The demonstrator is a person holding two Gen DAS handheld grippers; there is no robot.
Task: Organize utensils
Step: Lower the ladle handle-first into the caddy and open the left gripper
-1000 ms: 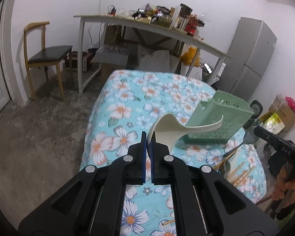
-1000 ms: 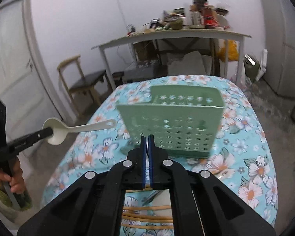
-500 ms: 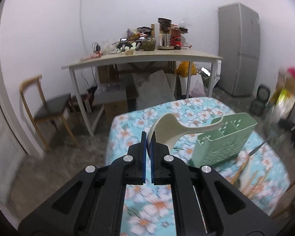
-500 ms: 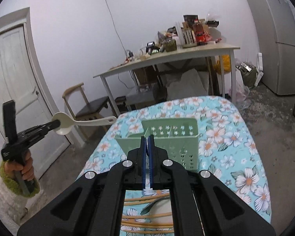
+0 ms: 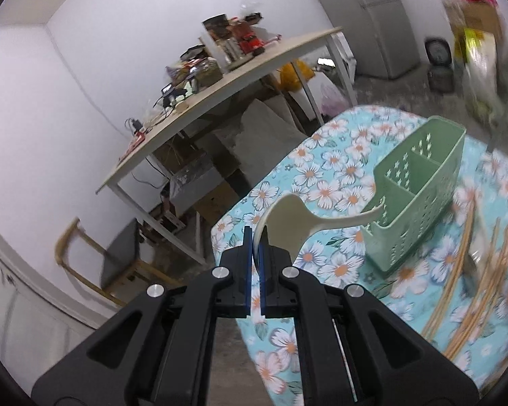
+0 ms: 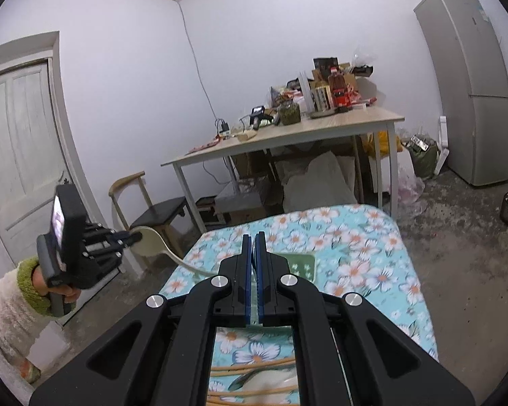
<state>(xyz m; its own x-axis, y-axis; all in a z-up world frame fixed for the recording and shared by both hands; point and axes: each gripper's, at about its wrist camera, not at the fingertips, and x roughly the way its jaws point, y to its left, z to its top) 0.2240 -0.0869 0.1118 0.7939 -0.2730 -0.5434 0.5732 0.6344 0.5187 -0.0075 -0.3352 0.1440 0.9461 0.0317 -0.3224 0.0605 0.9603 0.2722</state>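
Note:
My left gripper [image 5: 253,248] is shut on the bowl rim of a cream plastic spoon [image 5: 289,225]. The spoon's handle reaches right, toward the green slotted utensil caddy [image 5: 420,199] on the floral tablecloth. The right wrist view shows the left gripper [image 6: 133,237] in the air left of the table, with the spoon [image 6: 154,240] curving down toward the cloth. My right gripper [image 6: 253,270] is shut with nothing in it, above the table. Its fingers hide most of the caddy [image 6: 303,265]. Wooden chopsticks [image 5: 457,270] lie right of the caddy, and chopsticks [image 6: 254,365] and a metal spoon [image 6: 244,380] show under my right gripper.
Beyond the floral table [image 6: 372,253] stands a long wooden table [image 6: 288,135] with clutter on top and boxes beneath. A chair [image 6: 155,209] and a white door [image 6: 20,155] are at the left, a grey fridge [image 6: 470,94] at the right.
The left gripper has risen and rolled, carrying the spoon with it, so its view now tilts. The right gripper has lifted, and the caddy has sunk behind its fingers.

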